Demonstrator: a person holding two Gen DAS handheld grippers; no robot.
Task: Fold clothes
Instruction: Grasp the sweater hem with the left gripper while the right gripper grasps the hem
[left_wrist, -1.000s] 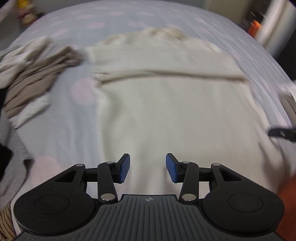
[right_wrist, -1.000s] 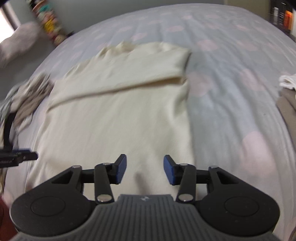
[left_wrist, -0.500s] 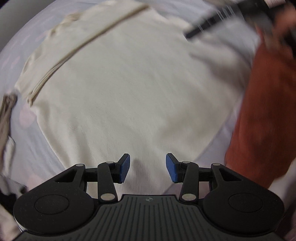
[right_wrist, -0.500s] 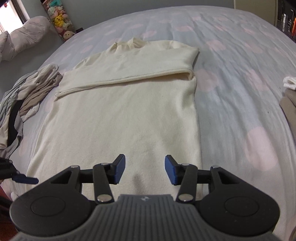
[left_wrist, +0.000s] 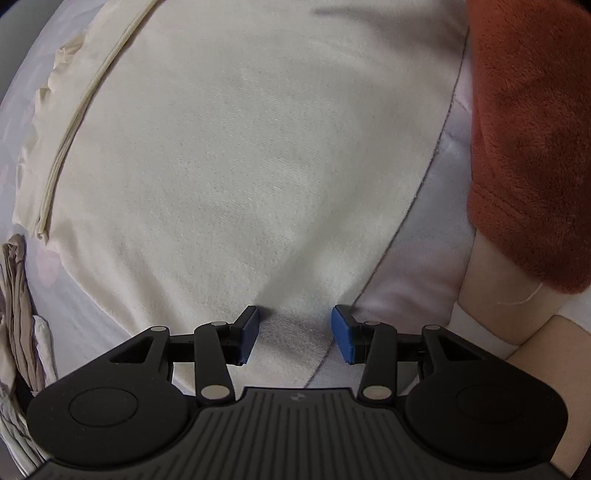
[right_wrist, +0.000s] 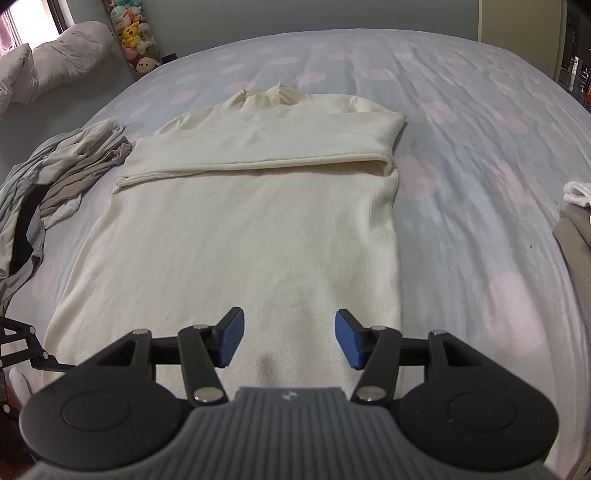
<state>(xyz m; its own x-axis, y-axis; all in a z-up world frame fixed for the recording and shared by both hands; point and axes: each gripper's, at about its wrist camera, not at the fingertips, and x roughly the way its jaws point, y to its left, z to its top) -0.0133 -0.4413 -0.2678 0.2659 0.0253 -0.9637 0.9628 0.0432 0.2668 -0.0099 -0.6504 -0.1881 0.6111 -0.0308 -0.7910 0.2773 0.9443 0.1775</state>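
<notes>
A cream sweater (right_wrist: 251, 229) lies flat on the bed, collar at the far end, with its sleeves folded across the chest. My right gripper (right_wrist: 289, 339) is open and empty, hovering over the sweater's near hem towards its right side. My left gripper (left_wrist: 294, 334) is open and empty, low over the sweater's (left_wrist: 236, 177) bottom left corner, with the hem edge running between its fingers. The left gripper also shows at the left edge of the right wrist view (right_wrist: 22, 354).
The bed has a pale blue sheet with pink dots (right_wrist: 480, 177). A heap of grey and beige clothes (right_wrist: 55, 173) lies left of the sweater. Folded clothes (right_wrist: 576, 229) sit at the right edge. A rust-red sleeve and bare arm (left_wrist: 528, 140) are beside the left gripper.
My left gripper has swung down close to the sweater's bottom corner. My right gripper has steadied over the hem and drawn back slightly. Both stay open.
</notes>
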